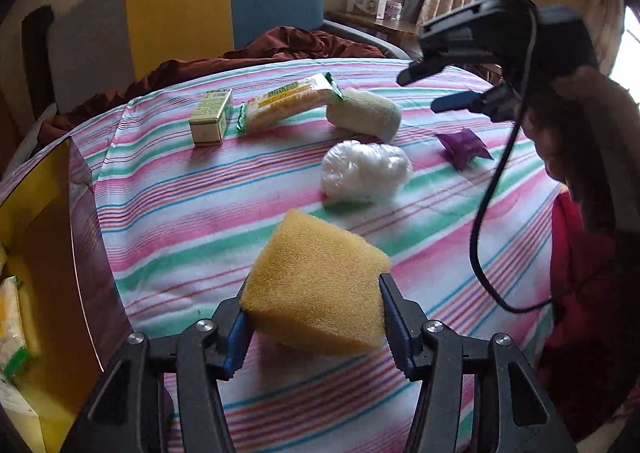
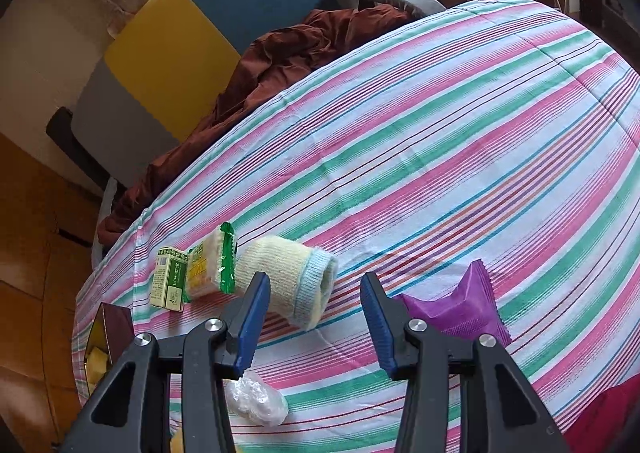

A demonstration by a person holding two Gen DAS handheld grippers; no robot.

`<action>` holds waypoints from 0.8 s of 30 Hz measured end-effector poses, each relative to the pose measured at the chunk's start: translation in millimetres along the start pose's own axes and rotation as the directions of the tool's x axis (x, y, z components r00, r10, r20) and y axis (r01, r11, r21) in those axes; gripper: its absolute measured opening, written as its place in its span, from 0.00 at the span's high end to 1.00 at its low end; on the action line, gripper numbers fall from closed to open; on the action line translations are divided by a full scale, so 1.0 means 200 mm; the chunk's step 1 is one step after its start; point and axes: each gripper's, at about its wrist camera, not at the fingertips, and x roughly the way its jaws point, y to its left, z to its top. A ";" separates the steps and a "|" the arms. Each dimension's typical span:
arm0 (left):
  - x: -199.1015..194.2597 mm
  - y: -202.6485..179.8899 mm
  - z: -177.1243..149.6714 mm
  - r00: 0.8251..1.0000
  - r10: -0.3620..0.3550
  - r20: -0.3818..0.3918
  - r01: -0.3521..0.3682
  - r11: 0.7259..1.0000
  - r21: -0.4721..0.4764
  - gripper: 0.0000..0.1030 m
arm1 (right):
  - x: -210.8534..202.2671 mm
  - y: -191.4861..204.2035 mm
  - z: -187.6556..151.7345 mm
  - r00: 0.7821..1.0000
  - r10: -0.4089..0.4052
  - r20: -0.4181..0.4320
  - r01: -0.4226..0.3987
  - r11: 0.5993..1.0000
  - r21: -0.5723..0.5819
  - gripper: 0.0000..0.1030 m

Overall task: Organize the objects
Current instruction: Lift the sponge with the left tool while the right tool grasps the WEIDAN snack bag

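My left gripper is shut on a yellow sponge and holds it above the striped cloth. An open box with yellow inside stands at the left, with a packet in it. On the cloth lie a small green carton, a wafer packet, a rolled cream sock, a white plastic wad and a purple packet. My right gripper is open and empty, above the sock and next to the purple packet. It also shows in the left wrist view.
A chair with yellow and blue panels stands behind the table with a brown cloth draped on it. A wooden shelf with boxes is at the back. The person's red sleeve is at the right.
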 end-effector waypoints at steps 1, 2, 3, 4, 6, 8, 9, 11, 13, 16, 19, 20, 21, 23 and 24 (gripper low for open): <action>0.00 -0.01 -0.02 1.000 0.001 0.009 -0.001 1.000 0.011 0.44 | 0.00 0.01 0.00 1.000 0.001 0.003 -0.001 1.000 -0.014 0.54; -0.01 -0.01 -0.04 1.000 0.001 0.023 -0.002 1.000 0.017 0.44 | -0.01 0.03 -0.01 1.000 0.003 0.007 -0.003 1.000 -0.031 0.54; -0.01 -0.01 -0.05 1.000 -0.004 0.030 0.003 1.000 0.015 0.45 | -0.01 0.05 -0.01 1.000 0.006 0.013 -0.005 0.999 -0.049 0.54; -0.01 0.00 -0.06 0.999 -0.010 0.034 0.010 1.000 0.009 0.45 | -0.02 0.07 -0.02 1.000 0.011 0.020 -0.010 0.997 -0.074 0.54; -0.01 0.01 -0.06 0.999 -0.021 0.038 0.021 1.000 0.005 0.46 | -0.02 0.13 -0.04 0.999 0.013 0.035 -0.008 0.990 -0.144 0.54; 0.00 0.02 -0.06 0.999 -0.028 0.043 0.028 1.000 0.004 0.46 | -0.02 0.22 -0.07 0.999 -0.007 0.043 0.017 0.970 -0.241 0.54; 0.00 0.02 -0.06 0.998 -0.031 0.045 0.031 1.000 0.007 0.47 | -0.01 0.27 -0.10 0.999 -0.020 0.045 0.032 0.955 -0.294 0.54; 0.00 0.03 -0.06 0.998 -0.042 0.048 0.042 0.999 0.006 0.47 | 0.02 0.37 -0.14 0.998 -0.052 0.043 0.065 0.910 -0.409 0.54; 0.01 0.04 -0.06 0.997 -0.054 0.051 0.054 0.999 0.004 0.47 | 0.07 0.48 -0.16 0.994 -0.105 0.032 0.106 0.839 -0.534 0.54; 0.01 0.06 -0.08 0.995 -0.074 0.061 0.074 0.997 0.001 0.47 | 0.16 0.61 -0.16 0.982 -0.191 0.000 0.141 0.720 -0.679 0.54; 0.01 0.07 -0.08 0.993 -0.093 0.070 0.094 0.996 -0.007 0.46 | 0.25 0.75 -0.16 0.957 -0.291 0.012 0.178 0.552 -0.815 0.52; 0.01 0.07 -0.09 0.992 -0.097 0.075 0.098 0.995 -0.005 0.46 | 0.29 0.79 -0.16 0.946 -0.324 0.022 0.187 0.487 -0.853 0.50; 0.01 0.07 -0.09 0.992 -0.098 0.079 0.098 0.995 0.001 0.46 | 0.32 0.82 -0.17 0.936 -0.350 0.027 0.187 0.431 -0.883 0.48; 0.01 0.07 -0.10 0.991 -0.102 0.085 0.102 0.995 0.001 0.46 | 0.38 0.89 -0.18 0.919 -0.392 0.037 0.175 0.323 -0.930 0.41; 0.01 0.08 -0.10 0.990 -0.106 0.087 0.107 0.994 -0.002 0.46 | 0.41 0.91 -0.19 0.910 -0.414 0.036 0.162 0.273 -0.948 0.39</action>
